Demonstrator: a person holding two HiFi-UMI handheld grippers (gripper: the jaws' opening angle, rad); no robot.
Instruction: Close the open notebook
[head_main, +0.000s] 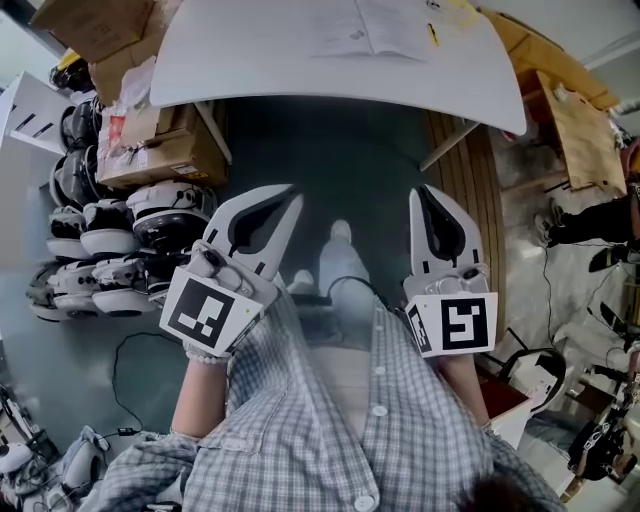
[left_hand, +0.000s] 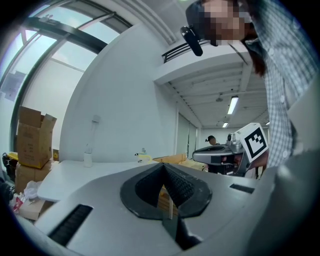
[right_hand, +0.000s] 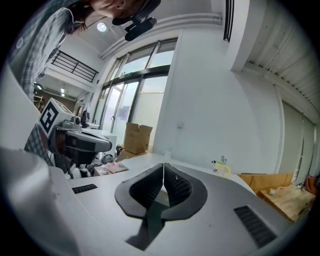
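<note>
Desk (head_main: 250, 60): smooth white top with rounded corners, at the far side of the head view.

Open notebook (head_main: 368, 27): lies flat on the desk toward its far right, pale pages spread to either side of the spine. The print is too small to read. A slim yellow pen (head_main: 432, 34) lies at the right side of the notebook; whether it is on the page or beside it, I cannot tell.

Left gripper (head_main: 291, 193): hard pale-grey shell. Its own view shows black ribbed pads (left_hand: 181, 186) meeting at the tip, with a teardrop hollow behind them. Clenched, nothing between the jaws.

Right gripper (head_main: 424, 190): same build, and its ribbed pads (right_hand: 179, 186) are also closed tip to tip. Clenched and empty.

Both grippers sit near the person, over dark floor, side by side. They are well short of the desk and well apart from the notebook. Each carries a cube with black-and-white square markers. The sleeves behind them are checked shirt (head_main: 330, 430) fabric.

Surroundings: brown cardboard boxes (head_main: 160, 150) stand left of the desk. Rounded white-and-black helmets (head_main: 120, 235) are lined up on the floor beside them. Wooden boards (head_main: 585, 135) lie to the right.
</note>
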